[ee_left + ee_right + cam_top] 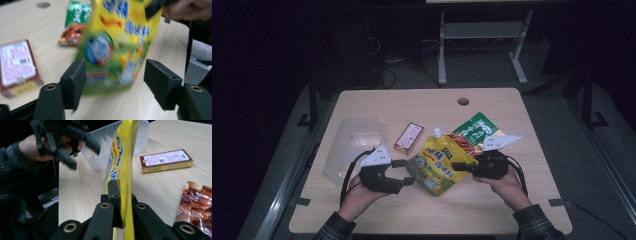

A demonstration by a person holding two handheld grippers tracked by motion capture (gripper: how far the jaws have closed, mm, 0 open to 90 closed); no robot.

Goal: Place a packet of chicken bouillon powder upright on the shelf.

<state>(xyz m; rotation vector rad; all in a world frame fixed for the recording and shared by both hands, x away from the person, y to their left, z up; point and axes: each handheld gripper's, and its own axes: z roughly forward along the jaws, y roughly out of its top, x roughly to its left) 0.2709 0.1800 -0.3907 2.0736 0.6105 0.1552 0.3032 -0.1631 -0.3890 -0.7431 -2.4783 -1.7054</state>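
Fingers (113,192) of the right gripper (460,166) are clenched on the yellow pouch's (438,166) edge, holding it up over the desk (492,200). Left gripper (404,172) sits spread wide, its fingers (75,82) either side of the pouch's bottom, not touching.

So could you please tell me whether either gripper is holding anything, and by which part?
The right gripper pinches the yellow pouch by its side edge. The left gripper is open, with the pouch's bottom between its jaws, not clamped.
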